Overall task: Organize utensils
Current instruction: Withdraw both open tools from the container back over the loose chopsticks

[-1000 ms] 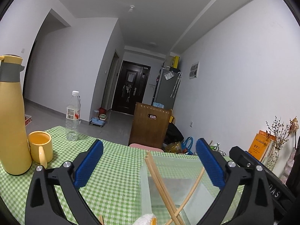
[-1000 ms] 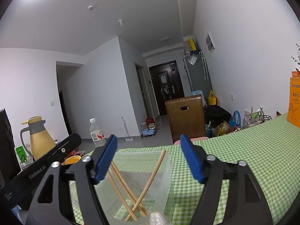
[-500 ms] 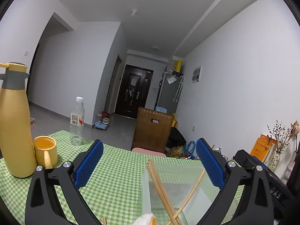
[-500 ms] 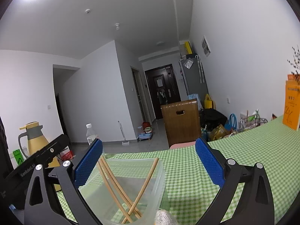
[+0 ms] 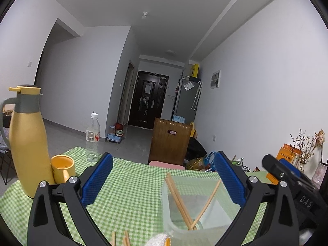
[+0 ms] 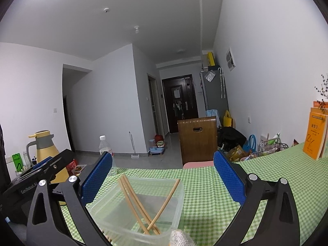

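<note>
A clear plastic container (image 6: 174, 205) stands on the green checked tablecloth (image 6: 215, 184) with three wooden chopsticks (image 6: 135, 203) leaning crossed inside it. My right gripper (image 6: 162, 178) hovers above and behind the container, its blue pads wide apart and nothing between them. In the left wrist view the same container (image 5: 170, 211) with its chopsticks (image 5: 178, 201) lies low and right of centre. My left gripper (image 5: 164, 180) is open too, and empty. Two more chopstick tips (image 5: 120, 238) poke up at the bottom edge. A white knitted thing (image 6: 180, 238) shows at the bottom.
A yellow thermos jug (image 5: 26, 143) and a yellow mug (image 5: 62, 169) stand on the left of the table, a clear water bottle (image 5: 93, 136) behind them. A wooden chair back (image 5: 171, 141) rises past the far edge. An orange book (image 6: 314, 135) and dried flowers (image 5: 305, 147) stand at right.
My right gripper's jaws spread from narrower to wide. Both grippers rose and drew back, so the container, jug and mug sit lower in view. The chopsticks stayed in the container.
</note>
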`<state>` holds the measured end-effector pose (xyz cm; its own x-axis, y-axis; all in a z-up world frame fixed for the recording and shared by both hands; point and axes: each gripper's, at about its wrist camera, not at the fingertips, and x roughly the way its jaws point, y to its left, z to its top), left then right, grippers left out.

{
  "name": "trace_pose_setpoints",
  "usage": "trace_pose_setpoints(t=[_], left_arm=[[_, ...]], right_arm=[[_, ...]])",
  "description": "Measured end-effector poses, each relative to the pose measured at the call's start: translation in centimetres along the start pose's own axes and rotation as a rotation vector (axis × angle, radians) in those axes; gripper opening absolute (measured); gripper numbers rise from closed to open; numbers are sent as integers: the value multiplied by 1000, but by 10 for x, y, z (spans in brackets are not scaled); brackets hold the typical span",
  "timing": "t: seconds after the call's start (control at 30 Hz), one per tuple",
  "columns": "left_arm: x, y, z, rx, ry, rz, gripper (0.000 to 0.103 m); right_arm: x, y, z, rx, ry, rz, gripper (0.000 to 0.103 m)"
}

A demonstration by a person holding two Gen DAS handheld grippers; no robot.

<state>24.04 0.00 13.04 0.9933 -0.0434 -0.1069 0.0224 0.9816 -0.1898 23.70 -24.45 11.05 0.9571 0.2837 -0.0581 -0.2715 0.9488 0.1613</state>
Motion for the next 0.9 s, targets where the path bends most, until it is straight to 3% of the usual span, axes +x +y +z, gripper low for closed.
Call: trace_pose_setpoints(t=[0.47, 0.9], left_arm=[[-68, 18, -6, 60, 58, -12, 96], [-94, 61, -58, 76, 171, 31, 96]], right_arm=[[-68, 5, -14, -49, 58, -24, 95], [-89, -5, -72, -38, 190, -100, 95]])
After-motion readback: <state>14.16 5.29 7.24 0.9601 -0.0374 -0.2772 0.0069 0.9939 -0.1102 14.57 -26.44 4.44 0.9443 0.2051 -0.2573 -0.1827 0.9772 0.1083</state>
